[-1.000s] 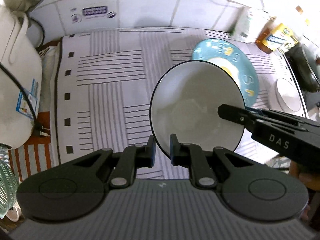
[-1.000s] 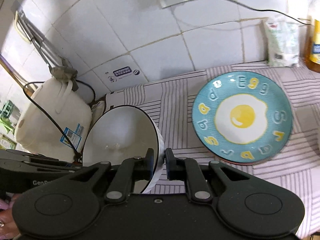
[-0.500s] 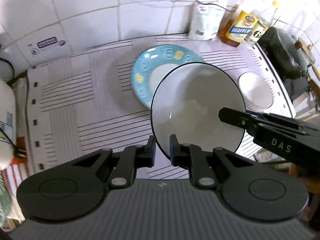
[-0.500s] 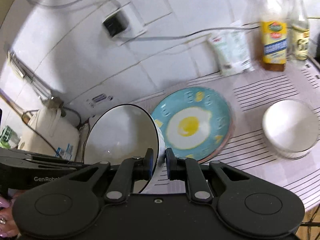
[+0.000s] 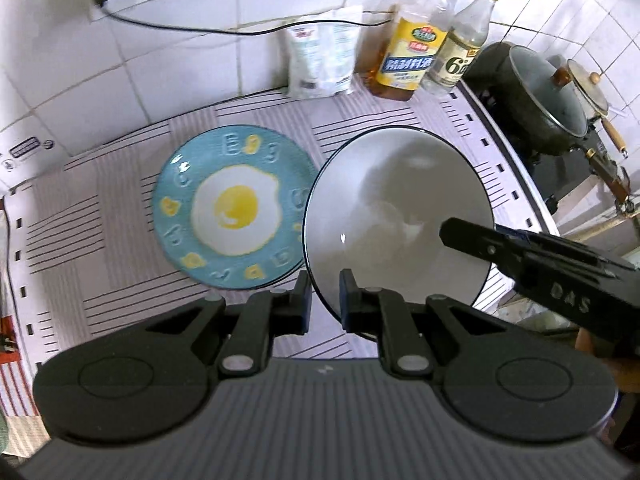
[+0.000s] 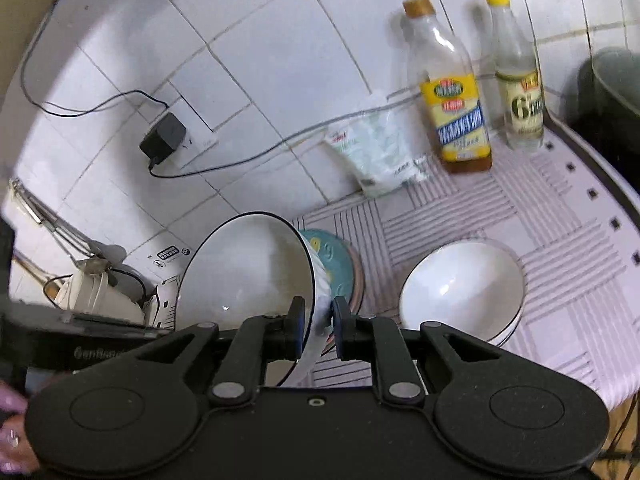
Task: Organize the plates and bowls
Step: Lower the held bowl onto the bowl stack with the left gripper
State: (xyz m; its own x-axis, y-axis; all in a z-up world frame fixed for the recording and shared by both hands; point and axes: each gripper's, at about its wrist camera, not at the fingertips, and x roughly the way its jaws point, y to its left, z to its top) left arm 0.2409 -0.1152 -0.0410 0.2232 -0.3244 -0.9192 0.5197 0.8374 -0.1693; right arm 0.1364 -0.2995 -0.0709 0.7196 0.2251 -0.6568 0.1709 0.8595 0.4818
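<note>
Both grippers hold one large white bowl with a dark rim point(image 5: 396, 216), lifted above the counter. My left gripper point(image 5: 324, 294) is shut on its near rim. My right gripper point(image 6: 318, 318) is shut on the opposite rim of the large white bowl point(image 6: 248, 272); its arm also shows in the left wrist view point(image 5: 540, 264). A blue plate with a fried-egg picture point(image 5: 232, 208) lies on the striped cloth, left of the held bowl; in the right wrist view the blue plate point(image 6: 334, 260) is partly hidden behind the bowl. A stack of white bowls point(image 6: 460, 284) sits on the cloth to the right.
Two bottles point(image 5: 412, 44) point(image 5: 460, 48) and a white bag point(image 5: 320, 56) stand against the tiled wall. A dark lidded pot point(image 5: 536, 92) sits on the stove at right. A white cooker point(image 6: 100, 292) is at the far left. A plugged-in cable point(image 6: 164, 140) runs along the wall.
Both grippers have carried the held bowl rightward along the counter, from near the cooker past the blue plate. The stack of white bowls and the bottles have come into view.
</note>
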